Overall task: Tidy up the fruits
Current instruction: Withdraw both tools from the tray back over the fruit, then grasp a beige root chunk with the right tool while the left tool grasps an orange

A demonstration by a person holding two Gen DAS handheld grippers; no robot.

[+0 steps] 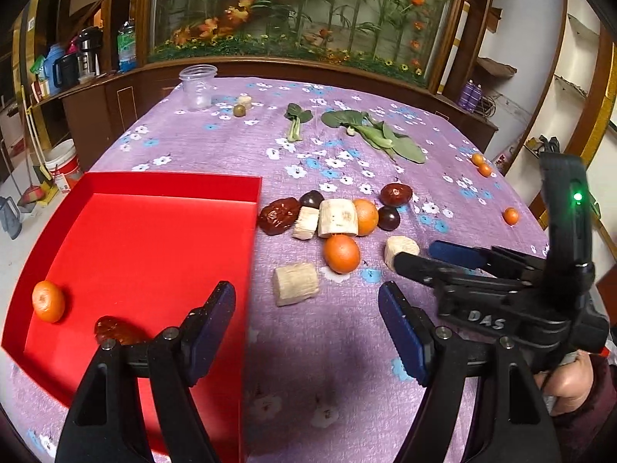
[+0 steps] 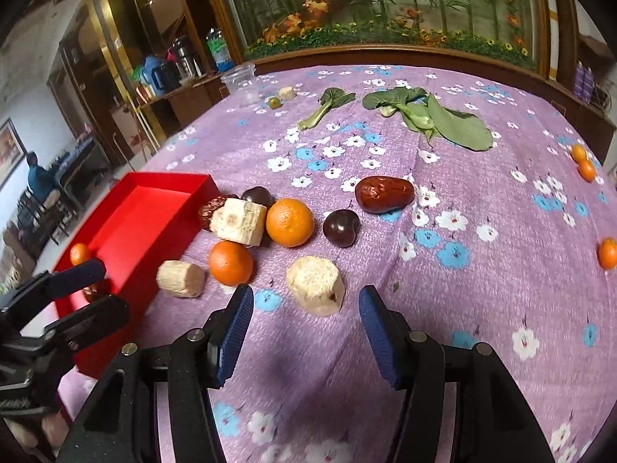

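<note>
A red tray (image 1: 162, 200) lies on the left of the table and holds an orange (image 1: 48, 301) and a red date (image 1: 115, 330). My left gripper (image 1: 306, 308) stands open over the tray's right edge, and a pale cut chunk (image 1: 295, 283) lies just ahead of it. To the right of the tray lie two oranges (image 2: 231, 262), (image 2: 289, 222), dates (image 2: 383, 193), dark plums (image 2: 341, 227) and more pale chunks (image 2: 239, 222). My right gripper (image 2: 306, 305) is open. One pale chunk (image 2: 316, 285) sits at its tips, and the pads do not touch it.
Leafy greens (image 1: 378, 135) and a clear plastic cup (image 1: 197, 87) lie at the far side of the purple flowered tablecloth (image 2: 462, 308). Three small orange fruits (image 2: 587, 169) sit near the right edge. A hand (image 1: 567, 382) holds the right gripper's handle.
</note>
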